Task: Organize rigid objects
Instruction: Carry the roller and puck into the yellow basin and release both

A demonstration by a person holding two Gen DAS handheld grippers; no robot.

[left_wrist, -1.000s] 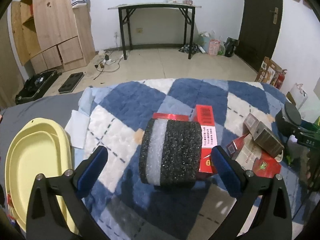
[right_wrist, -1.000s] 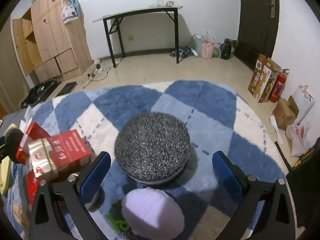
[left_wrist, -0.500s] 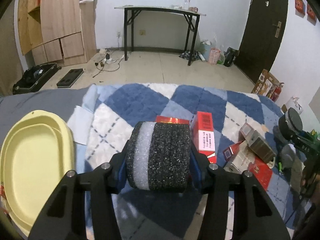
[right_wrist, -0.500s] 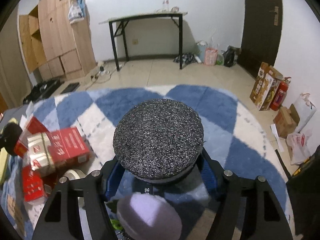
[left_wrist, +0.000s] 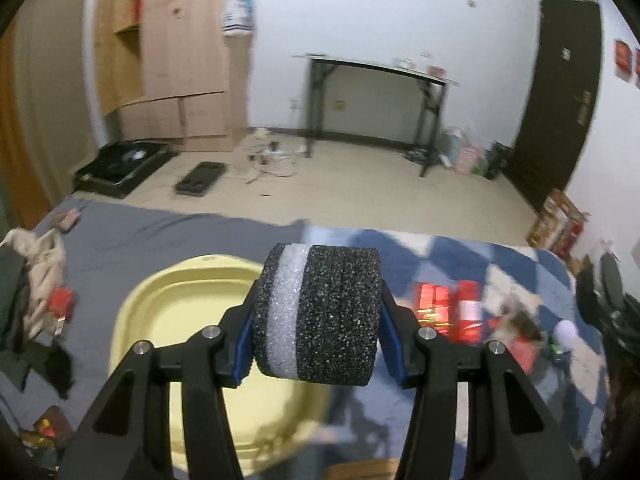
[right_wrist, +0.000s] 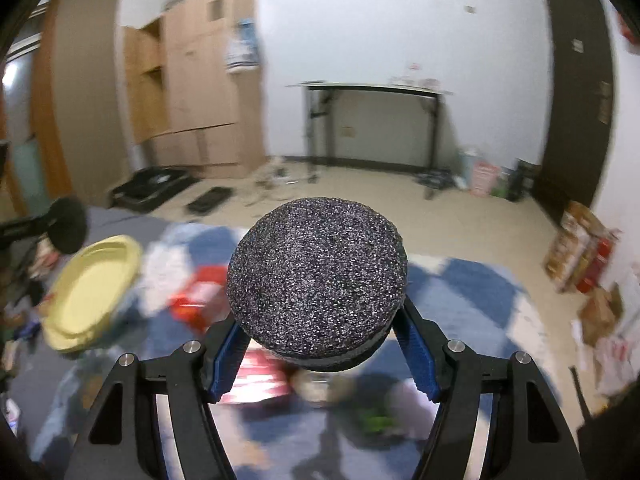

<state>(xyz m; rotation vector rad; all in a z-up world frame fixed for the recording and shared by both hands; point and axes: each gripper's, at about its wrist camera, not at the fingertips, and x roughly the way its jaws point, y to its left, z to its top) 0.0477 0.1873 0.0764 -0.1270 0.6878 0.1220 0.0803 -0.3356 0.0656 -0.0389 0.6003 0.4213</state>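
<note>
Since a second ago both tongs have closed and lifted their loads off the blue-and-white checked blanket (left_wrist: 516,264); the left gripper (left_wrist: 316,330) clamps a black speckled foam roll with a white band (left_wrist: 318,314) by its ends, above the yellow oval plastic tray (left_wrist: 160,320) lying just beyond and left of its fingers; the right gripper (right_wrist: 320,346) pinches a black speckled round foam disc (right_wrist: 318,280) low on its rim. The foam looks light, grainy and squashy; a soft grip could let the top-heavy disc tip out, or the roll twist free before it clears the tray's rim.

black table (left_wrist: 376,68), wooden wardrobe (left_wrist: 176,48), dark door (left_wrist: 560,92)
</note>
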